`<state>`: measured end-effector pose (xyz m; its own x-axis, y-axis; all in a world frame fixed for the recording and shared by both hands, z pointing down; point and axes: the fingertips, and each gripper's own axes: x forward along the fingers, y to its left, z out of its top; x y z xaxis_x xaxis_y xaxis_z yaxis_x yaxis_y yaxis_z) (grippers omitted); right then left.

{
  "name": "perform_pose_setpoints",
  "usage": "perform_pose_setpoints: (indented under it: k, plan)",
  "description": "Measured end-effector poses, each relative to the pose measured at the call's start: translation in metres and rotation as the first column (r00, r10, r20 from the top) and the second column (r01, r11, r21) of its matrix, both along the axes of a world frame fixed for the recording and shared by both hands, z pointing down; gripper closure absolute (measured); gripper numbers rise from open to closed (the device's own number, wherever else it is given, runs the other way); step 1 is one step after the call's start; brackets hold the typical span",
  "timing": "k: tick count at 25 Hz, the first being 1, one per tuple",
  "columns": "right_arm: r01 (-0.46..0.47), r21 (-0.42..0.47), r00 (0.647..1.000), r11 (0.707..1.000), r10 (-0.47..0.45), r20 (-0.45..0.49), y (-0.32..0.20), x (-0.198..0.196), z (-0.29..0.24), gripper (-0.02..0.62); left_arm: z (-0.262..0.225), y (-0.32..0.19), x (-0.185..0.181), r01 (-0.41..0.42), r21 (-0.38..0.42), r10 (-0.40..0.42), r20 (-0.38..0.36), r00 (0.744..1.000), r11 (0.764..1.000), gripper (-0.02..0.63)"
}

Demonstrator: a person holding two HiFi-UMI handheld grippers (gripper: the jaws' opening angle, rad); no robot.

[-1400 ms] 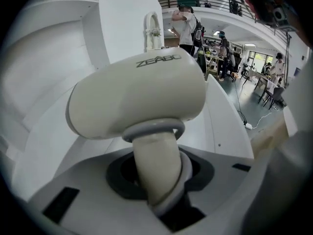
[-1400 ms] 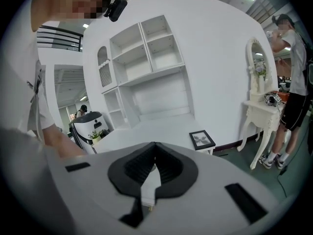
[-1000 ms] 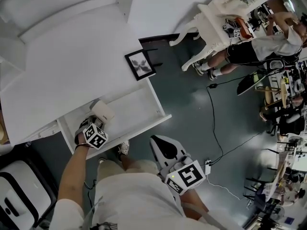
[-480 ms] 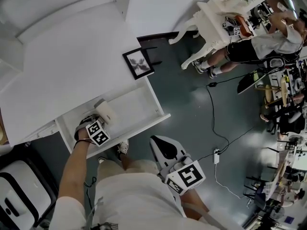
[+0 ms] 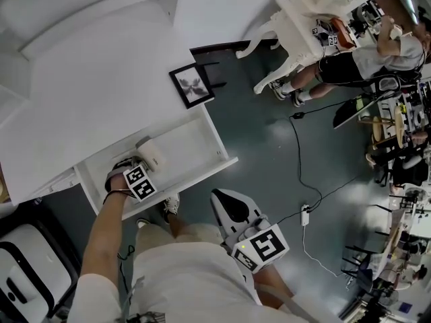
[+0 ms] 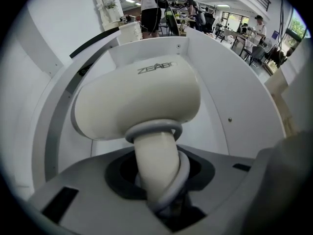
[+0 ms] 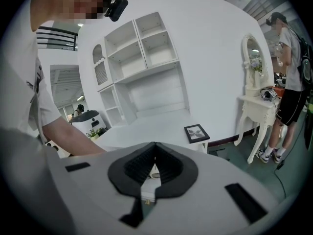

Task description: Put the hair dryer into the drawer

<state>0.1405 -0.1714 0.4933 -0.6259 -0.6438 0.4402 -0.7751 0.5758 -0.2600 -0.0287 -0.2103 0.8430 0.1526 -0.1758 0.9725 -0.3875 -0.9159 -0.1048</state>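
The hair dryer (image 6: 142,102) is cream-white and sits at the left end of the open drawer (image 5: 222,155). Its fat head is down between the drawer's white walls. Whether the head rests on the drawer's bottom cannot be told. A grey cord (image 6: 172,130) is wound round its handle.

The left tongs (image 6: 157,182) point almost straight down into the drawer. They pinch the handle of the hair dryer, with the cord caught in there too. These tongs have just been opening a little, yet the handle is between them and they grip it. A bare arm (image 5: 101,247) leads down to them in the head view.

The right tongs (image 7: 152,168) are pressed together with nothing in them. They hang low in front of the person's body, well away from the drawer, and point out over the floor (image 5: 269,140).

The drawer is pulled out from under a white tabletop (image 5: 101,93). A small black picture frame (image 5: 192,86) stands on the tabletop near its right corner. Behind the tabletop there are white shelves (image 7: 142,48) on the wall.

A thin black cable (image 5: 300,173) runs over the dark floor. Far back, another person (image 5: 363,59) stands by a little white table (image 5: 296,19) with curly legs.
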Motion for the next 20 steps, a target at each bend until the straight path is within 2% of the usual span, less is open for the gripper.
perform_pose_setpoints:
  k: [7,20]
  plan:
    - [-0.005,0.000,1.000,1.000,0.005,0.007,0.001,0.000,0.001,0.588,0.002,0.000,0.002,-0.004,-0.093,0.006,0.023,1.000,0.996,0.459]
    - [-0.015,0.002,1.000,1.000,0.015,0.017,0.004,-0.002,0.000,0.588,0.004,0.010,-0.002,-0.056,-0.121,0.064,0.061,0.996,0.991,0.454]
